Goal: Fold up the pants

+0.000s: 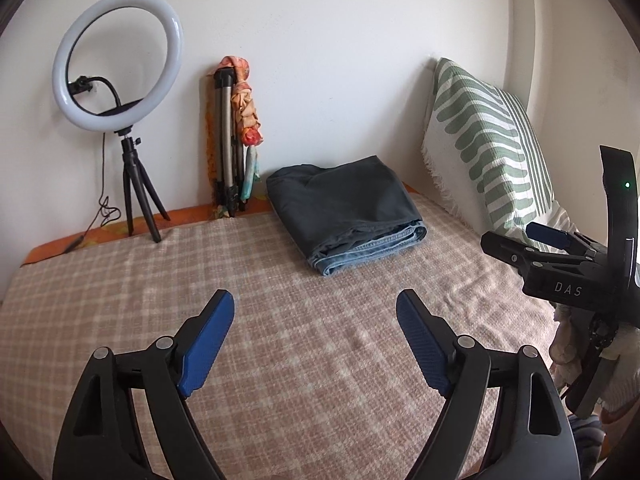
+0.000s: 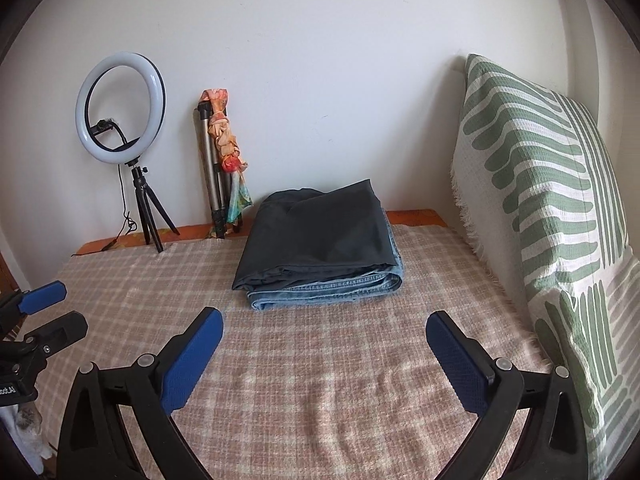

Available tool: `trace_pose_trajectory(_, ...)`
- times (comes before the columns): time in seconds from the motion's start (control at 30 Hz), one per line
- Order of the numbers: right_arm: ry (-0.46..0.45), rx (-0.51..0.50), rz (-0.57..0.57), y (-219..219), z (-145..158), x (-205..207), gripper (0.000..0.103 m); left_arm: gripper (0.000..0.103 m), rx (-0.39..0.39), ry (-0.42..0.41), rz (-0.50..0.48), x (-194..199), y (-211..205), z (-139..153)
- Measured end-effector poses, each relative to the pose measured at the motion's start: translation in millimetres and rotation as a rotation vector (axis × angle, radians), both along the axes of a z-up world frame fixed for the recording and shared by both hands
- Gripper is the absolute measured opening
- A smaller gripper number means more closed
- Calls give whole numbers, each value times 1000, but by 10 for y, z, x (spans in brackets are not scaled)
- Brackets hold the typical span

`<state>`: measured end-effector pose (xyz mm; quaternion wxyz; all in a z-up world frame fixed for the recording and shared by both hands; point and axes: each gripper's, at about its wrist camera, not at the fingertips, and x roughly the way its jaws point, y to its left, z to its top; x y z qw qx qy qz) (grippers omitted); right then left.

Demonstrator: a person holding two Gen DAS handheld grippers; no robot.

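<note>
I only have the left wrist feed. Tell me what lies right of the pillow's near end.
Observer: In the right wrist view the green-striped pillow runs down to the frame's bottom edge, leaning on the wall.
Operator: Report the right gripper's jaws.
Observer: The right gripper is open and empty above the checked blanket.
Operator: Describe the stack's near edge.
Observer: The folded dark pants lie on folded blue jeans, whose near edge shows full width.

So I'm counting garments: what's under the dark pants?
Under the dark pants lie folded blue jeans, only their edge showing, on the checked blanket. Anything deeper in the stack is covered.
</note>
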<state>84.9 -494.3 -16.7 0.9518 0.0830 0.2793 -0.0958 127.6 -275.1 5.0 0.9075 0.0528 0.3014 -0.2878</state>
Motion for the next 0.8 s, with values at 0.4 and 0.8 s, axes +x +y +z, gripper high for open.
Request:
trace_pose_trajectory(0.4,9,2,-58,128,-297,-122,103,83,2,12,16,-47,150,-268)
trace_pose_trajectory(0.8,-19,-44,-68,238,-335,-81,103,83,25,-9,9,-128,200,-249)
